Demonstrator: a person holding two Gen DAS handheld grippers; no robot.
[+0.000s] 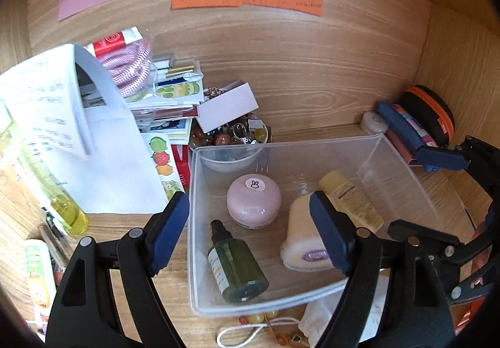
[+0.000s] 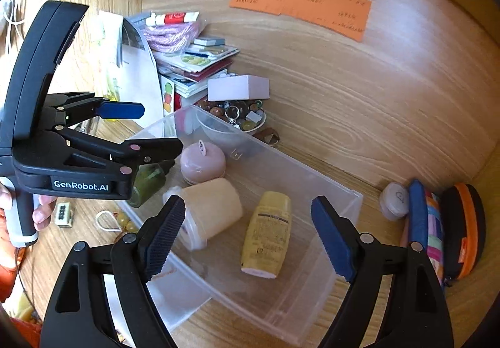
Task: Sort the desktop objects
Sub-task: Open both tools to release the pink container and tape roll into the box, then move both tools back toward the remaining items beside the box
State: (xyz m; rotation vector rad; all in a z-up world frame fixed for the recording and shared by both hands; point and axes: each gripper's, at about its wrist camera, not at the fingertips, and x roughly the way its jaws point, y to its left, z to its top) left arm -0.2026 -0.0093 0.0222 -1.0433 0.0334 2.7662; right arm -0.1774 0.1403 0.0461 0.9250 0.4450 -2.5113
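Wood-grain counter [image 2: 359, 141]: walled at the back and right; its widest bare stretch lies behind and right of the bin, toward the back wall.
Clear plastic bin [image 1: 200, 254]: open-topped, mid-counter, its left wall near the paper pile [image 1: 103, 154], its right wall near the pouches.
Bin contents: a cream jar [image 1: 301, 229] on its side, a yellow tube [image 2: 267, 234] lying flat, a round pink case [image 1: 253, 200] toward the back, a green spray bottle [image 1: 236, 266] lying at the front left.
Bead bowl [image 2: 237, 116]: just behind the bin's back corner, full of beads and rings; a white box [image 2: 239, 88] sits at its rim.
Right edge: an orange-and-black pouch [image 2: 465, 229] and a striped pouch [image 2: 426, 223] against the side wall, a white pebble-shaped case [image 2: 393, 199] beside them.
Left hand-held gripper [image 1: 250, 229]: fingers spread wide above the bin's left part, holding nothing.
Right hand-held gripper [image 2: 247, 235]: fingers spread wide above the yellow tube, holding nothing.
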